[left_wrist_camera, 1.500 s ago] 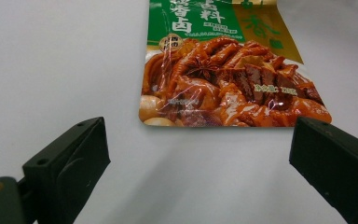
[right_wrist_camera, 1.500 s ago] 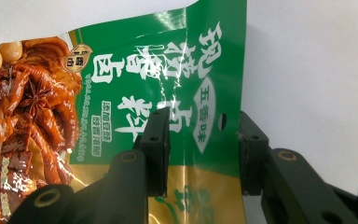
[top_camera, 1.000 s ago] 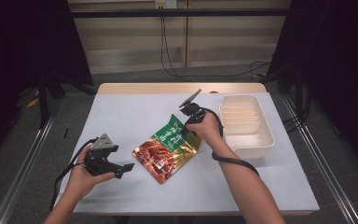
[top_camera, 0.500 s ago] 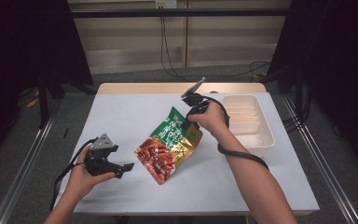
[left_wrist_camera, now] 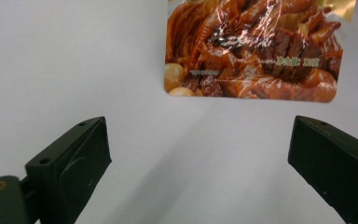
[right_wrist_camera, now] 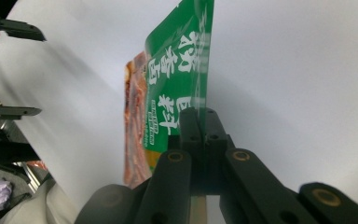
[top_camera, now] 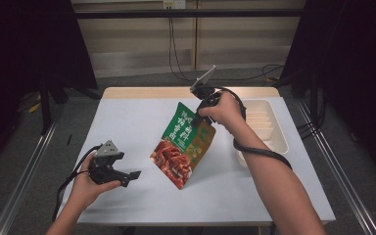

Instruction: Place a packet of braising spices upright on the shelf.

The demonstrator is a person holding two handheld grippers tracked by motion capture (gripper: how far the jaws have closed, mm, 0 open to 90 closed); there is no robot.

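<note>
A green and red snack pouch hangs in the air above the middle of the white table. My right gripper is shut on its top edge, and the pouch dangles below it with its lower corner near the tabletop. In the right gripper view the two jaws are pressed together on the green top of the pouch. My left gripper rests near the table's front left, open, with nothing between its jaws. The left gripper view looks past them at the pouch's lower part.
A white compartment tray stands at the table's right side, behind the right forearm. Cables trail from both grippers. The floor and dark curtains surround the table.
My right gripper has risen with the pouch, lifting it from lying flat on the table to hanging almost upright. The left gripper has stayed where it was.
</note>
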